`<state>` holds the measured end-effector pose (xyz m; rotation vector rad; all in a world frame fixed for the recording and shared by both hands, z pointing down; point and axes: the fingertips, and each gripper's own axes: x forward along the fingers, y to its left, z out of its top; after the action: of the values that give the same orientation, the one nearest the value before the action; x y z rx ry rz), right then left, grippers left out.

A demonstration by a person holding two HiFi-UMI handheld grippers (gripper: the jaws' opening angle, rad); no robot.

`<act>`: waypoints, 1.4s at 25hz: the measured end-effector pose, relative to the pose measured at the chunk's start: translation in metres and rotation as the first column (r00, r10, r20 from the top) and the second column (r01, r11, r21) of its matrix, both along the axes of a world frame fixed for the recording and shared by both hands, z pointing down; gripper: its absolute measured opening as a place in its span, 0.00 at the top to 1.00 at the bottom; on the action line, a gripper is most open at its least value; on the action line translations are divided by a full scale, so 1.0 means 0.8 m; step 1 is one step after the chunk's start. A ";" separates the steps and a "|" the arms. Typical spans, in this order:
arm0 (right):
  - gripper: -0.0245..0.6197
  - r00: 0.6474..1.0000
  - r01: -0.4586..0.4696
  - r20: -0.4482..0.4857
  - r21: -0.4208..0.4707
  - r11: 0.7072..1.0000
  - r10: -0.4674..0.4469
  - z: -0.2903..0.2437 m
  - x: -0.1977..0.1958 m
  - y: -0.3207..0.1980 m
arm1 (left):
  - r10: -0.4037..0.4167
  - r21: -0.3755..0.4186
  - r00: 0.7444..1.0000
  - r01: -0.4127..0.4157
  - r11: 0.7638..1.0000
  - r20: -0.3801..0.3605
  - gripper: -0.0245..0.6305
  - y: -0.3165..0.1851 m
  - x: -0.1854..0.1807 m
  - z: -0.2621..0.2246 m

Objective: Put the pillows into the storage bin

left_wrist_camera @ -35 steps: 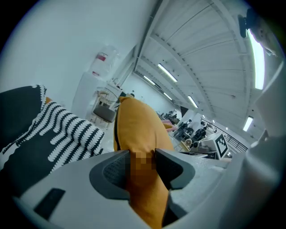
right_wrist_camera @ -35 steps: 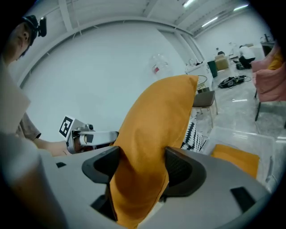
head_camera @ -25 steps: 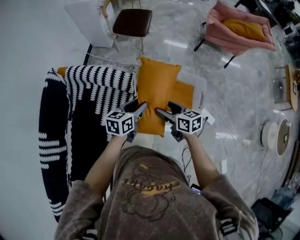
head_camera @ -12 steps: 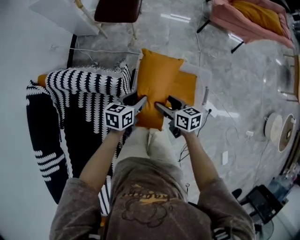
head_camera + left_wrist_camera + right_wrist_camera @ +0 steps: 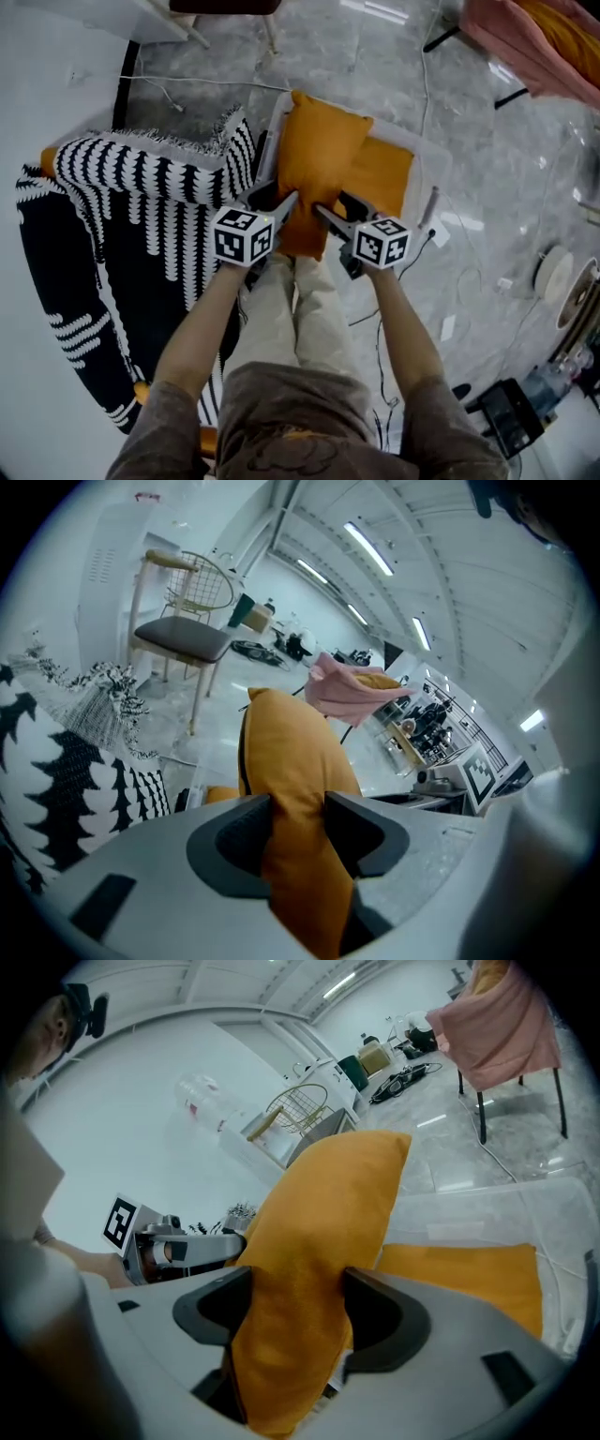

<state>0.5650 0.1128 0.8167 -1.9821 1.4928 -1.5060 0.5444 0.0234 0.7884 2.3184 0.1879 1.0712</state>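
Bright, even overhead light from long white ceiling strips (image 5: 368,547); glare on glossy grey marble floor (image 5: 497,187); gripper views fisheye-bent, dark-cornered.

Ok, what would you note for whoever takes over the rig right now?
Grippers: left gripper shut on the held pillow, at its near edge; right gripper shut on the same edge, alongside.
Things: held pillow hangs over the bin, not yet released; whether it touches the bin is unclear.
Done: second pillow lies in the bin.
Left: lower the held pillow in, then open both grippers.
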 end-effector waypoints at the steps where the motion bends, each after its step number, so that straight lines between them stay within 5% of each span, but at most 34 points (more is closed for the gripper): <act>1: 0.48 1.000 0.001 0.001 -0.006 1.000 -0.001 0.008 0.003 -0.002 | -0.010 0.001 1.000 0.010 1.000 0.006 0.69 -0.003 0.002 0.009; 6: 0.41 0.997 -0.069 -0.048 -0.061 0.996 0.066 0.021 0.041 0.007 | -0.109 0.092 0.992 0.103 0.990 0.065 0.53 -0.032 0.001 0.029; 12: 0.36 0.997 0.024 -0.079 -0.031 0.999 -0.026 -0.052 0.053 -0.011 | -0.201 0.100 0.978 0.194 0.976 0.061 0.51 -0.050 -0.025 -0.037; 17: 0.36 0.976 0.197 -0.109 0.049 0.979 -0.191 -0.153 0.030 -0.066 | -0.321 0.115 0.947 0.320 0.940 -0.010 0.51 -0.068 -0.061 -0.151; 22: 0.36 0.911 0.404 -0.140 0.119 0.907 -0.388 -0.258 -0.042 -0.138 | -0.463 0.131 0.882 0.471 0.872 -0.089 0.51 -0.097 -0.143 -0.263; 24: 0.38 0.870 0.487 -0.164 0.144 0.861 -0.465 -0.296 -0.078 -0.171 | -0.539 0.145 0.832 0.554 0.820 -0.127 0.51 -0.115 -0.186 -0.298; 28: 0.38 0.725 0.687 -0.227 0.181 0.703 -0.650 -0.356 -0.188 -0.238 | -0.722 0.161 0.665 0.747 0.645 -0.191 0.51 -0.146 -0.306 -0.352; 32: 0.38 0.604 0.797 -0.239 0.197 0.571 -0.760 -0.390 -0.337 -0.270 | -0.823 0.167 0.527 0.850 0.500 -0.213 0.51 -0.157 -0.458 -0.383; 35: 0.38 0.449 0.890 -0.245 0.210 0.405 -0.860 -0.408 -0.460 -0.282 | -0.905 0.177 0.346 0.934 0.309 -0.247 0.51 -0.144 -0.582 -0.403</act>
<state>0.1968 -0.1127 0.4900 -1.0221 2.8921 -1.2676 0.0785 -0.0919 0.4656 2.0984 -1.2578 0.3316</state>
